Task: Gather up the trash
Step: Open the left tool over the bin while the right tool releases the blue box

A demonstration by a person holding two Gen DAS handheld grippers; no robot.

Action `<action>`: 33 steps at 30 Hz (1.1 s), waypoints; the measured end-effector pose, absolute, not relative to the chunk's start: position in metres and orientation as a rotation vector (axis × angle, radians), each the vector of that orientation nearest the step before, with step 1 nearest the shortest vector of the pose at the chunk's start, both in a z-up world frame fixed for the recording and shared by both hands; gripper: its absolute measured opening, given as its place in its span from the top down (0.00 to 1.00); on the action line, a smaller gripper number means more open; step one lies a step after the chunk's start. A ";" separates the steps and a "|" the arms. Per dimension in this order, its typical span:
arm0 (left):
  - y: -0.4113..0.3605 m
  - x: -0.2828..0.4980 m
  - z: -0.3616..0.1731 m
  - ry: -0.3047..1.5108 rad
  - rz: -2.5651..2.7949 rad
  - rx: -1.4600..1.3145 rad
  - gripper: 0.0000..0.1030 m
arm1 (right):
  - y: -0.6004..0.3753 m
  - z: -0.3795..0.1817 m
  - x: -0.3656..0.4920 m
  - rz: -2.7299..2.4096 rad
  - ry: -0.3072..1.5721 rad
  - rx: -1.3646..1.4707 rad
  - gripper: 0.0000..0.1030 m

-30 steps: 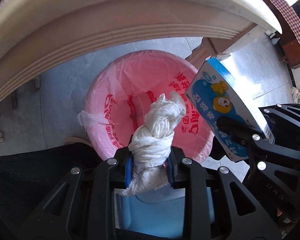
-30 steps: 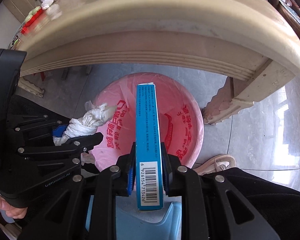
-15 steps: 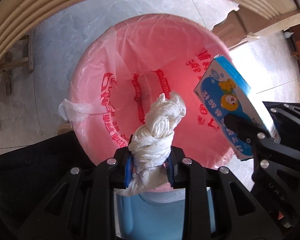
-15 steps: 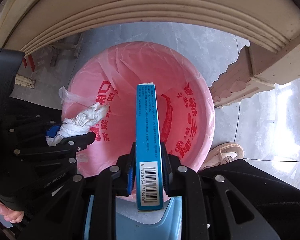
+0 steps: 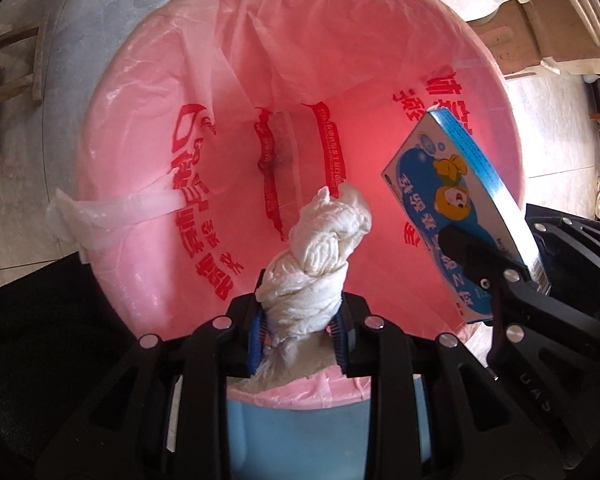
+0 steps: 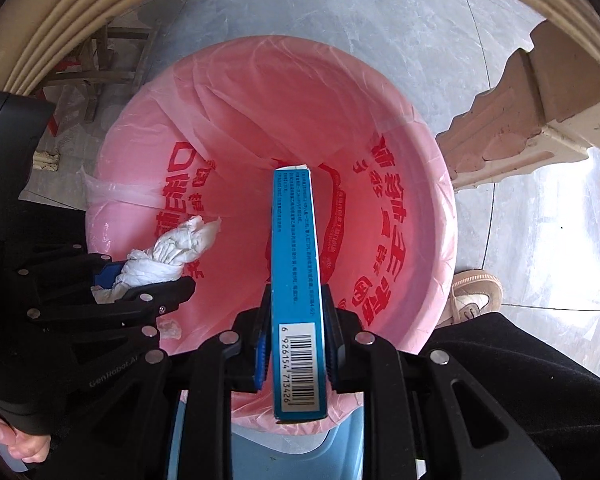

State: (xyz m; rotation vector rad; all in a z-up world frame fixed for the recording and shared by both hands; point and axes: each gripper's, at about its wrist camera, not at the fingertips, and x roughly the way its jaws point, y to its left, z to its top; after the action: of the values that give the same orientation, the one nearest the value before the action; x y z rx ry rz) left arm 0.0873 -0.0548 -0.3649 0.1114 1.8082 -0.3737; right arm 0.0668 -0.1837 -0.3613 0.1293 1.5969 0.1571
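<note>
The drop-off step is in hand: the left gripper (image 5: 299,320) clamps a tissue wad (image 5: 316,256) and the right gripper (image 6: 296,348) clamps a box (image 6: 296,280), both over the bin (image 6: 400,92). Next, both jaws likely need to part.

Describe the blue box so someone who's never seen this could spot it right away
Find the big round bin lined with a pink plastic bag on the grey floor. Two black grippers hover over its opening; the right gripper clamps the blue box on its narrow edges. Unlike the crumpled white tissue wad in the left gripper, it is flat, rigid, and carries a barcode and cartoon bears.
</note>
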 end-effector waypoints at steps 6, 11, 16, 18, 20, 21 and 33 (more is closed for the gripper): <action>-0.055 0.091 -0.372 1.825 -0.351 0.105 0.74 | -0.177 -0.368 0.069 0.167 1.602 0.115 0.79; -0.056 0.093 -0.376 1.811 -0.310 0.137 0.54 | -0.173 -0.370 0.070 0.181 1.587 0.107 0.77; -0.045 0.100 -0.375 1.818 -0.263 0.125 0.40 | -0.176 -0.364 0.073 0.146 1.555 0.095 0.62; -0.041 0.102 -0.374 1.814 -0.257 0.113 0.39 | -0.180 -0.362 0.073 0.140 1.551 0.119 0.56; -0.040 0.102 -0.372 1.805 -0.249 0.126 0.37 | -0.181 -0.361 0.073 0.136 1.544 0.119 0.54; -0.040 0.102 -0.371 1.797 -0.247 0.132 0.36 | -0.181 -0.360 0.074 0.134 1.541 0.116 0.53; -0.038 0.100 -0.356 1.731 -0.224 0.181 0.36 | -0.181 -0.348 0.071 0.116 1.523 0.094 0.52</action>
State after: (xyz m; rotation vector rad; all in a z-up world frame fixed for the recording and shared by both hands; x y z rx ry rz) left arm 0.0996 -0.0380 -0.3558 0.1811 1.7312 -0.2235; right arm 0.0714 -0.1806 -0.3476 0.0941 1.5233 0.1157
